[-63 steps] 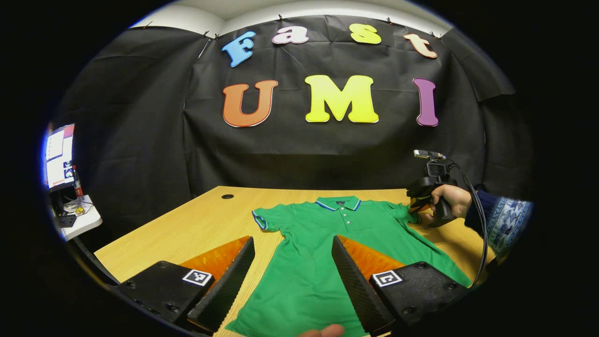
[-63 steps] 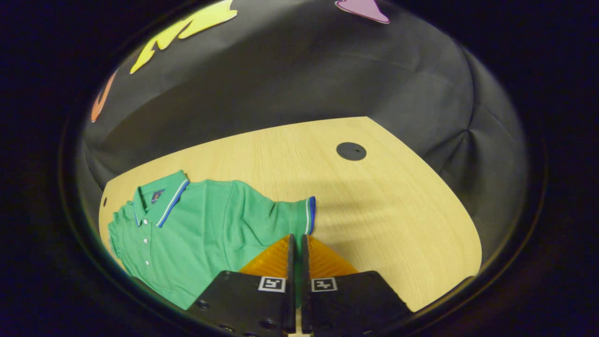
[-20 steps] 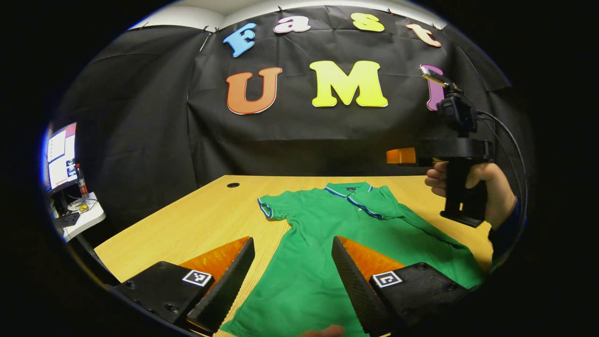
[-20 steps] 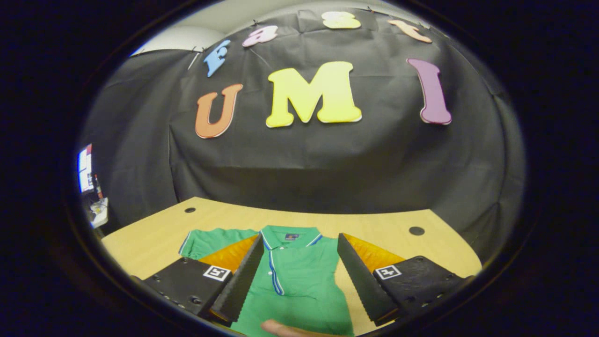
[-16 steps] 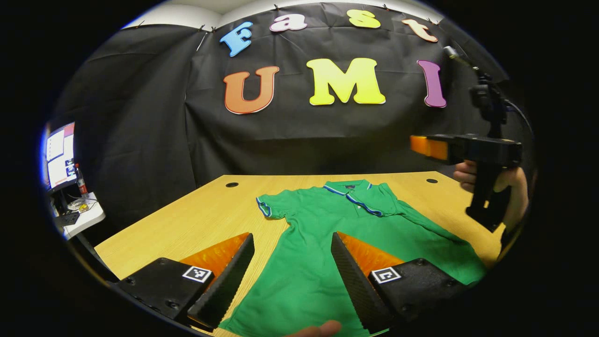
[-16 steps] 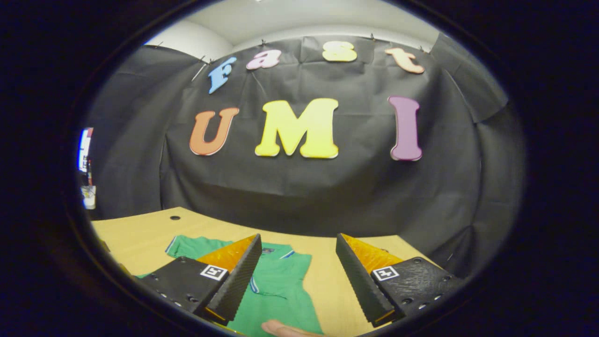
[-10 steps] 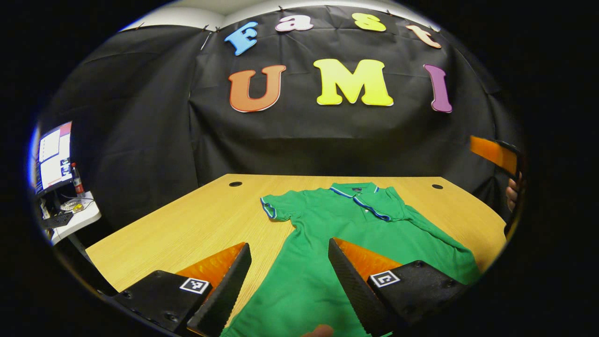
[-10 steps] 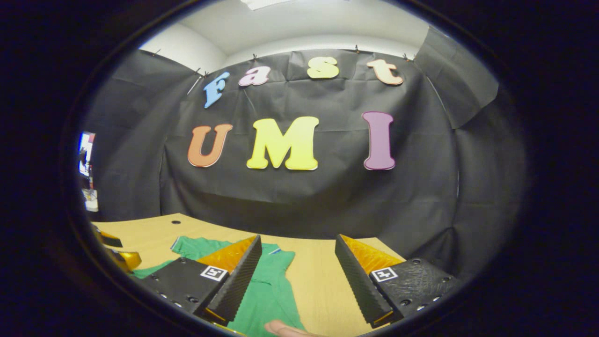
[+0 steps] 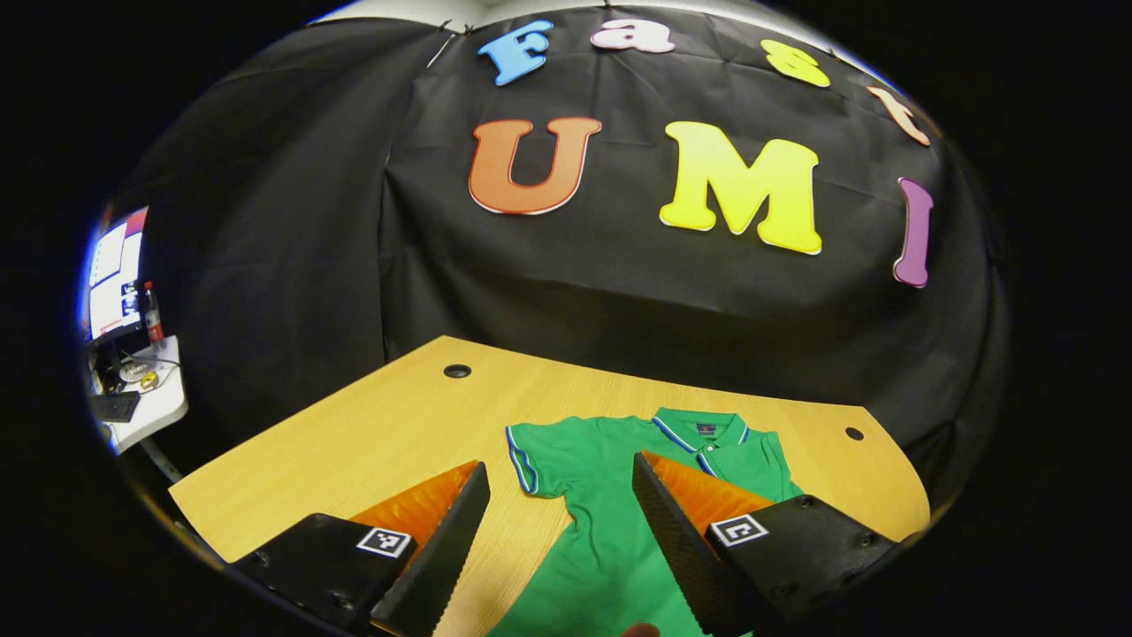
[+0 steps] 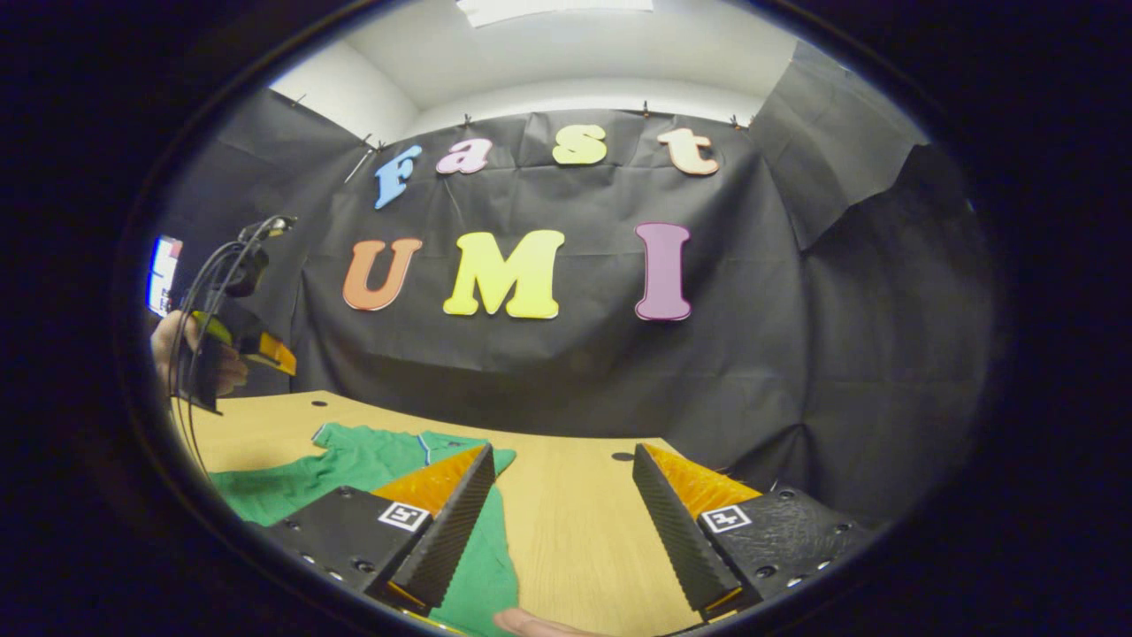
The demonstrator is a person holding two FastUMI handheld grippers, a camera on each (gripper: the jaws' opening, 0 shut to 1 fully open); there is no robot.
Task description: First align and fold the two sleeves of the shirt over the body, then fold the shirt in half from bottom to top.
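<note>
Green polo shirt [image 9: 601,548], collar [image 9: 699,431] and sleeve cuff [image 9: 522,460] trimmed in blue and white stripes, light wood-grain table [image 9: 371,442] with round black grommets [image 9: 457,371], white side desk [image 9: 146,402], white ceiling [image 10: 566,53].

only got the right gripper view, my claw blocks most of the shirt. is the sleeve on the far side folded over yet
Observer: No. In the left gripper view that sleeve lies spread flat on the table, with its striped cuff out to the side, not over the body.
Operator: left claw open or shut
Observer: Open. The left claw has its jaws wide apart, with the shirt showing between them, and it grips nothing.
Operator: and my side of the shirt
Observer: No sleeve sticks out there. That edge runs straight down beside the collar, so it looks folded in.
</note>
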